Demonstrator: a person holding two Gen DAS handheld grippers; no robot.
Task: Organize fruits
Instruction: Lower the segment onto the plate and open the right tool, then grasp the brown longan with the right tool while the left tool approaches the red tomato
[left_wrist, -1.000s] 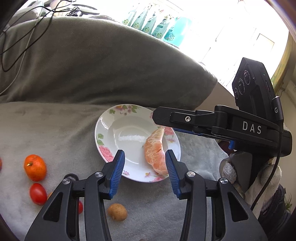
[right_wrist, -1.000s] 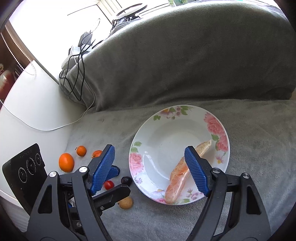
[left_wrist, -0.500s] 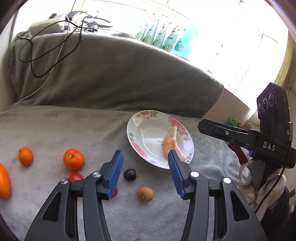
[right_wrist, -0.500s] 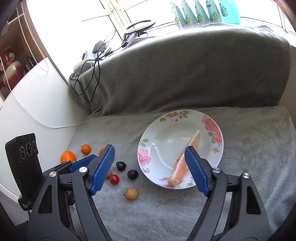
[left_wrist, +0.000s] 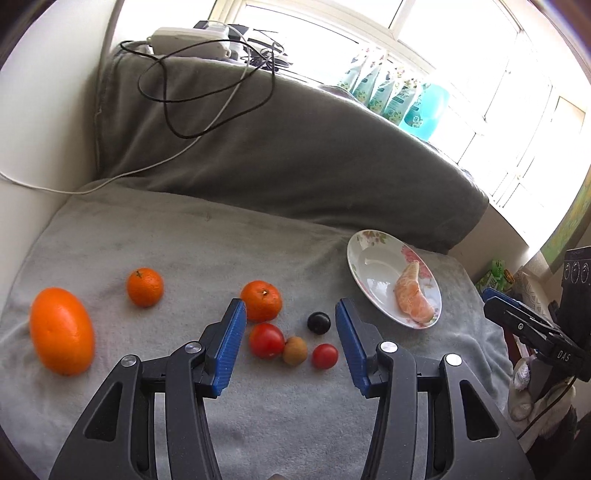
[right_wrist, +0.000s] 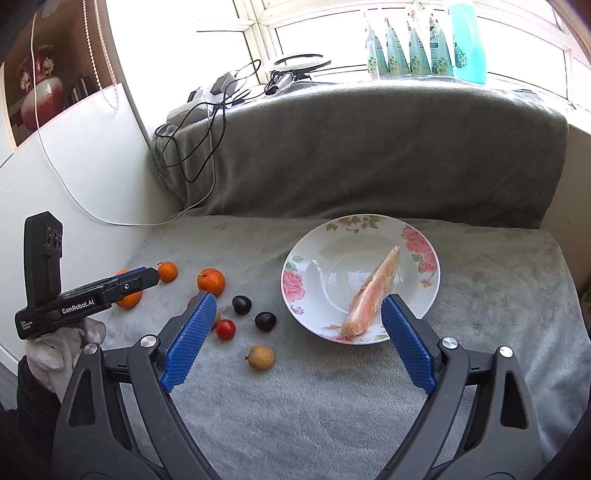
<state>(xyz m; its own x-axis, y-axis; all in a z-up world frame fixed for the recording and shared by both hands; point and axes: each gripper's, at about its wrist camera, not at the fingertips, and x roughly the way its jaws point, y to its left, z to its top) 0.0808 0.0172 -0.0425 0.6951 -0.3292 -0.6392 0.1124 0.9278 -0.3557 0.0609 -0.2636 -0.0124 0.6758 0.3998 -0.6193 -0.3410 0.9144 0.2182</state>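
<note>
1. The left hand-held gripper (left_wrist: 290, 345) was seen with its blue-padded jaws spread apart and nothing between them, held above the grey blanket (left_wrist: 184, 251).
2. The right hand-held gripper (right_wrist: 295, 343) was likewise found wide open and empty, with its right fingertip in front of the near rim of the floral plate (right_wrist: 430, 291).
3. Nearest the left hand-held gripper, a larger red tomato (left_wrist: 266, 340), a small brown fruit (left_wrist: 295, 350) and a smaller red tomato (left_wrist: 325, 356) were seen in a row on the blanket, the brown fruit touching the larger tomato.
4. Just beyond them a dark plum (left_wrist: 318, 322) and a mandarin (left_wrist: 261, 301) were observed; a second dark plum (right_wrist: 242, 305) was visible in the right wrist view.
5. To the left, a large orange (left_wrist: 61, 331) and a small mandarin (left_wrist: 144, 287) were found lying apart from each other.
6. A separate brown fruit (right_wrist: 261, 357) was seen alone on the blanket in the right wrist view, nearer than the plums.
7. Further right, a peeled orange piece (left_wrist: 412, 293) was seen lying inside the plate, on its right half.
8. Behind everything, a blanket-covered backrest (right_wrist: 369, 147) was seen, with cables (left_wrist: 207, 85) draped over its left end and teal bottles (right_wrist: 417, 40) lined up on the windowsill.
</note>
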